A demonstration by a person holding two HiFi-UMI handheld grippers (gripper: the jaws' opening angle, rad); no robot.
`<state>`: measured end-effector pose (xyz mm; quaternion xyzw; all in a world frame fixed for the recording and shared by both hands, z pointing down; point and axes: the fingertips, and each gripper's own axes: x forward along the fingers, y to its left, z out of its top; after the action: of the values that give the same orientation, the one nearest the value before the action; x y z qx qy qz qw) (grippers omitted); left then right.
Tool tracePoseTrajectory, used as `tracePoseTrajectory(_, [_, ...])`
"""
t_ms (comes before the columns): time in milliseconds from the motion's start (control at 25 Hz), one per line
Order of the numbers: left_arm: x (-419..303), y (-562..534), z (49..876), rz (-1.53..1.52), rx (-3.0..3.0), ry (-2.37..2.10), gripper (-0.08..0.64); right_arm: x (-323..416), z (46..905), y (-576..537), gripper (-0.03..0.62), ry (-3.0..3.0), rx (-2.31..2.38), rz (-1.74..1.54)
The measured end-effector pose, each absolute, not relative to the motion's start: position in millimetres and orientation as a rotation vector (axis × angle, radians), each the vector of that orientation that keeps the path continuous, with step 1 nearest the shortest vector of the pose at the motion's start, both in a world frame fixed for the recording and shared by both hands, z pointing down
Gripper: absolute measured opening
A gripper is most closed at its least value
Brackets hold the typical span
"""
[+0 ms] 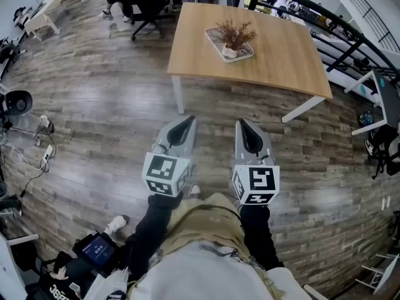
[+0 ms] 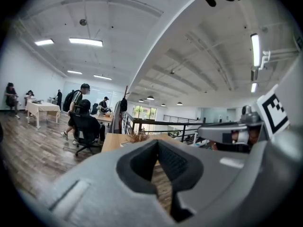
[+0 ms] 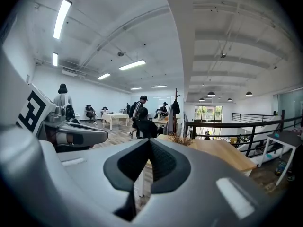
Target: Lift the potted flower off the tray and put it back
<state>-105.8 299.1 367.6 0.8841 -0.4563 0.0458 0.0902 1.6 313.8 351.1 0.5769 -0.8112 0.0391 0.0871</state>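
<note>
The left gripper (image 1: 185, 125) and the right gripper (image 1: 244, 127) are both clenched, jaws pressed together with nothing between them. They are held side by side, close to level, above the wood floor (image 1: 94, 105), and each shows at the edge of the other's view. Ahead, well apart from both, stands the table (image 1: 281, 55). The flower (image 1: 232, 39) sits upright in its pot on the tray (image 1: 214, 37), which lies on the tabletop. Beyond the table stands a black chair (image 1: 147, 5).

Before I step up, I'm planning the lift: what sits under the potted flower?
A pale tray lies under the potted flower, flat on the wooden table. The patch of tray directly beneath the pot is covered, so it cannot be seen.
</note>
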Motion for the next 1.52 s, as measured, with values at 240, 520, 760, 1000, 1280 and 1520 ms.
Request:
tracePoseTrajectory(240, [-124, 281, 376, 0.130, 2.597, -1.365, 0.002, -16, 361, 294, 0.005, -2.405, 1.688, 0.131])
tracePoseTrajectory(520, [-147, 242, 390, 0.151, 2.569, -1.383, 0.002, -34, 376, 249, 0.005, -2.402, 1.676, 0.161])
tracePoseTrajectory(760, [-133, 178, 395, 0.181, 2.578, -1.400, 0.002, -16, 385, 181, 0.005, -2.411, 1.706, 0.184])
tracePoseTrajectory(1000, [-111, 85, 386, 0.194, 2.587, -1.425, 0.002, 8, 382, 84, 0.005, -2.437, 1.703, 0.193])
tracePoseTrajectory(1280, [-69, -29, 371, 0.168, 2.601, -1.420, 0.002, 41, 367, -31, 0.005, -2.455, 1.681, 0.156])
tracePoseTrajectory(1520, [-50, -96, 377, 0.177, 2.592, -1.428, 0.002, 56, 369, -92, 0.005, -2.492, 1.647, 0.137])
